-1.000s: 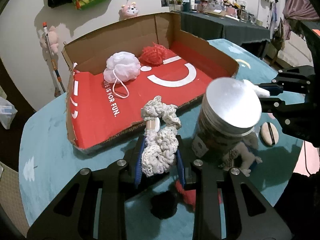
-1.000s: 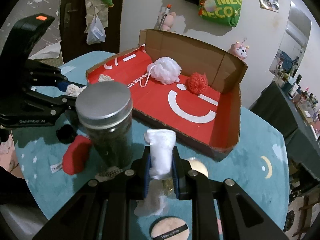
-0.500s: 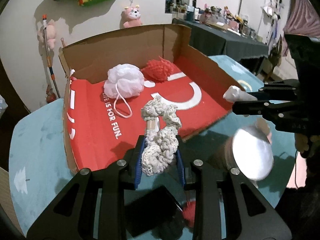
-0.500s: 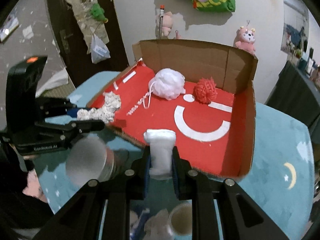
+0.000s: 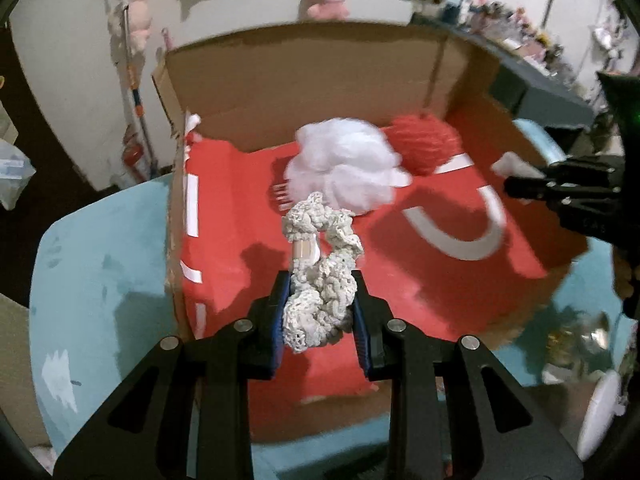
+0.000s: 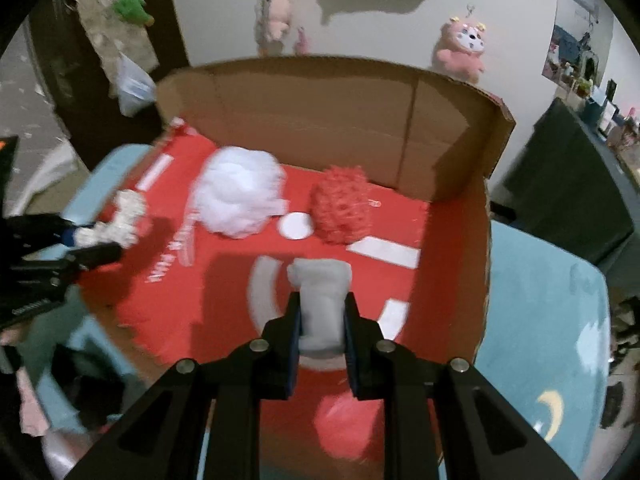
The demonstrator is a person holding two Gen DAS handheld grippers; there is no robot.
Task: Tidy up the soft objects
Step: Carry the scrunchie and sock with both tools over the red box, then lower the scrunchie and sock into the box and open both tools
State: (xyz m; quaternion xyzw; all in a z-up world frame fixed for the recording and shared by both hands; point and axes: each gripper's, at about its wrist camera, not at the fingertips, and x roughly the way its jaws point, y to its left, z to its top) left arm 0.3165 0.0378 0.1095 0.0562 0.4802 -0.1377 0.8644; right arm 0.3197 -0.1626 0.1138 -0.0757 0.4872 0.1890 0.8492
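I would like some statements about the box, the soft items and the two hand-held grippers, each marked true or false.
1. The left hand-held gripper is shut on a cream crocheted scrunchie. True.
2. The right hand-held gripper is empty. False: it is shut on a white soft roll.
3. A white bath pouf and a red pouf lie inside the cardboard box. True.
4. The floor of the box is blue. False: it is red with white markings.
5. The red pouf lies outside the box, on the table. False: it lies in the box, near the back wall.
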